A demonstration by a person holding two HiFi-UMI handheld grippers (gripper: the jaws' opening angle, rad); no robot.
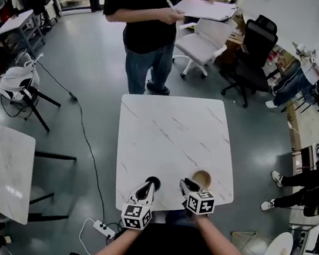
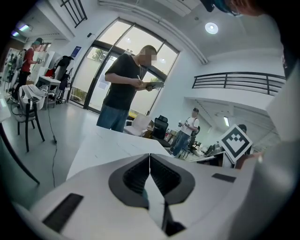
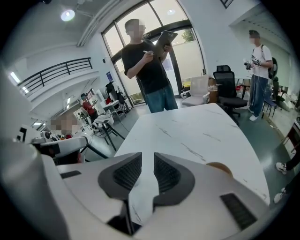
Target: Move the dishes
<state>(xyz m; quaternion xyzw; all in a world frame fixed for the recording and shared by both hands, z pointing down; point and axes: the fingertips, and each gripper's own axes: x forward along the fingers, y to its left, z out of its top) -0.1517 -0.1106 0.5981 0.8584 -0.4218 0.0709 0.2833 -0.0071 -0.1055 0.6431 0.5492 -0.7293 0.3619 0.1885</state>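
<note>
A small brown wooden bowl (image 1: 202, 178) sits near the front edge of the white marble table (image 1: 171, 128). My right gripper (image 1: 186, 184) stands open just left of it, with nothing between its fingers. In the right gripper view the bowl (image 3: 220, 168) peeks out beyond the right jaw, and the gripper (image 3: 147, 157) shows bare table through the gap. My left gripper (image 1: 151, 185) is shut over the table's front edge, the jaws meeting at the tip (image 2: 149, 155). A dark round shape lies at its tip in the head view; I cannot tell if it is a dish.
A person (image 1: 147, 25) stands at the table's far edge holding papers. A white chair (image 1: 203, 43) and a black office chair (image 1: 254, 56) stand behind on the right. Another marble table (image 1: 2, 165) is at the left. A power strip (image 1: 101, 228) and cables lie on the floor.
</note>
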